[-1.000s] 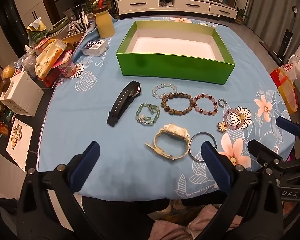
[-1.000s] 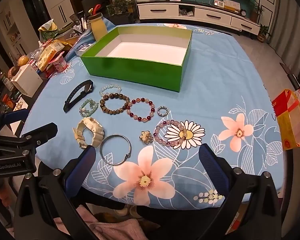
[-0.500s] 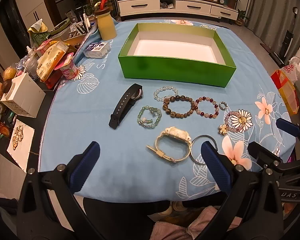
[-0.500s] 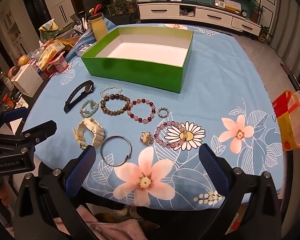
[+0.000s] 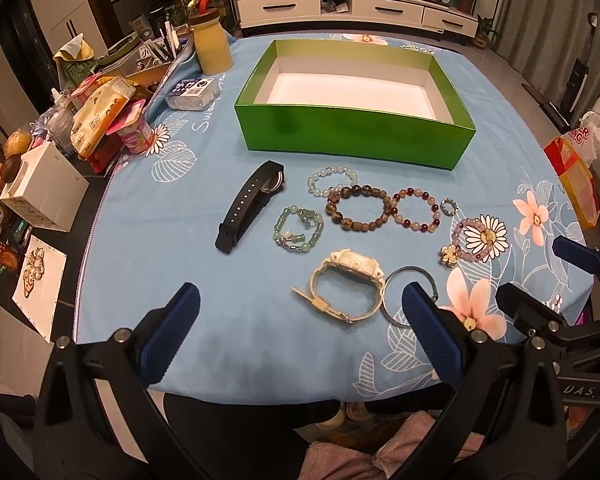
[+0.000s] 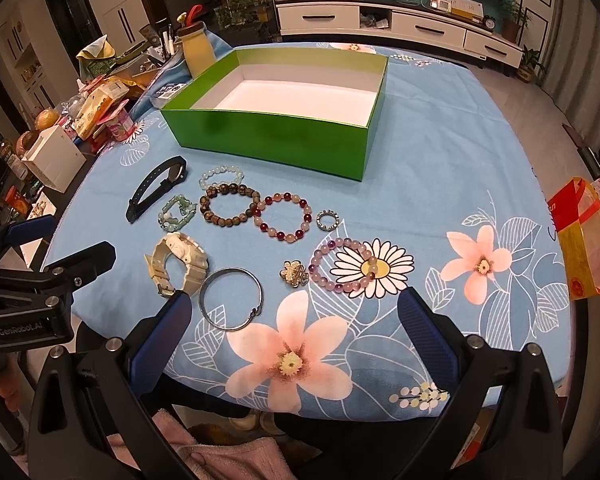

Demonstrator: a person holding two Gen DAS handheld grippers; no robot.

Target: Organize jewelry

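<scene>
Left wrist view: both tongs apart, empty; take white watch (image 5: 346, 286) just ahead of left tongs (image 5: 298, 330) by its strap, drop into green box (image 5: 354, 130) beyond.

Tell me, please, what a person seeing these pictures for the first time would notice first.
The bright green box stands open and empty at the far side of the blue flowered tablecloth. In front of it lie beaded bracelets, a cream watch and a black strap, all untouched.

A yellow bottle (image 5: 211, 50), snack bags (image 5: 100, 110) and white box (image 5: 44, 188) crowd the left.
</scene>
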